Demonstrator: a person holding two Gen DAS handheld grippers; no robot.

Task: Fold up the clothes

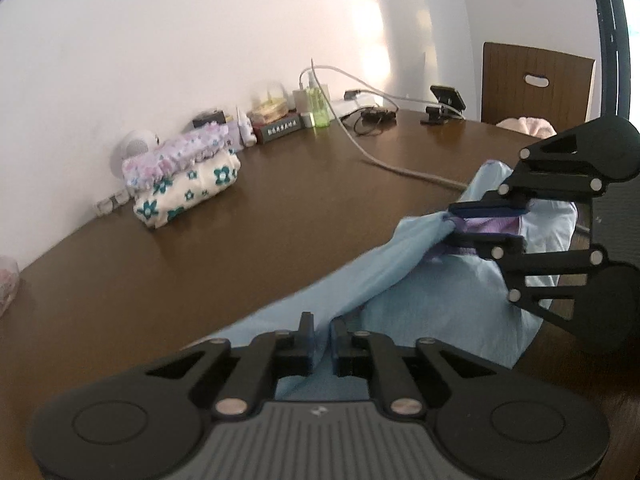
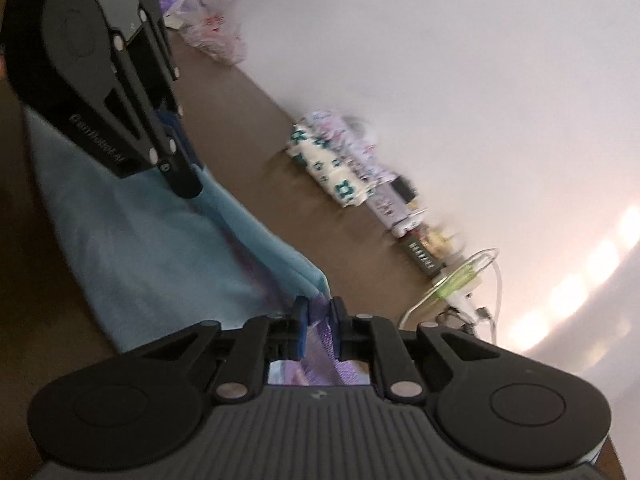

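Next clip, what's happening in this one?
A person with a handheld gripper in each hand is partway through folding a light blue garment at the near edge of a brown table. The left gripper is shut on one part of the blue cloth, and the right gripper is shut on another part where a purple lining shows. The cloth is stretched between them. Two folded floral garments are stacked near the wall.
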